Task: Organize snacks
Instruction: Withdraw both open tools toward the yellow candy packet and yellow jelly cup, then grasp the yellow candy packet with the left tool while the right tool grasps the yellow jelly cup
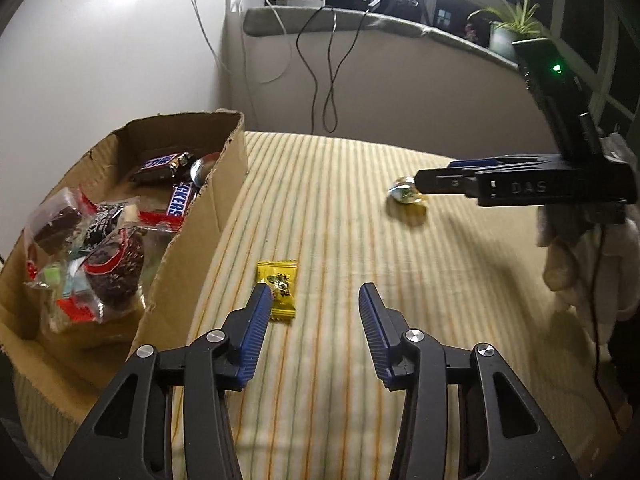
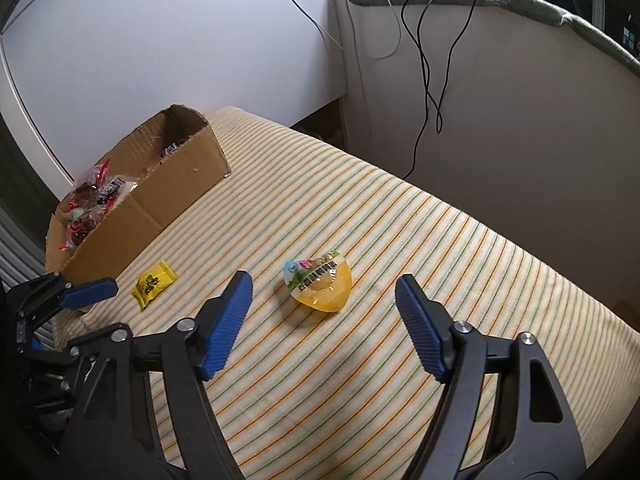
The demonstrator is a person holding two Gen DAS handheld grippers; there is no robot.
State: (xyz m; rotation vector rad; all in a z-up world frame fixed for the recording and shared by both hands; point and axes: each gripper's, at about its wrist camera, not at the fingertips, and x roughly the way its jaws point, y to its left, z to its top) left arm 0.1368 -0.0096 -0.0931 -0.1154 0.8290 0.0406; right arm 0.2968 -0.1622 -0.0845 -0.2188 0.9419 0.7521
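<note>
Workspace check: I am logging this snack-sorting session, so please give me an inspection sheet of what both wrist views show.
Surface: striped yellow-and-green cloth covering the table.
Job's things: open brown cardboard box holding wrapped snacks; small yellow candy packet and orange jelly cup with printed lid lying loose on the cloth.
Clutter: nothing seen.
Grippers: left hand-held gripper open beside the packet; right hand-held gripper open around the cup, apart from it.
Cables: black and white cables hanging down the back panel.
Surroundings: white wall, potted green plant on the ledge.
</note>
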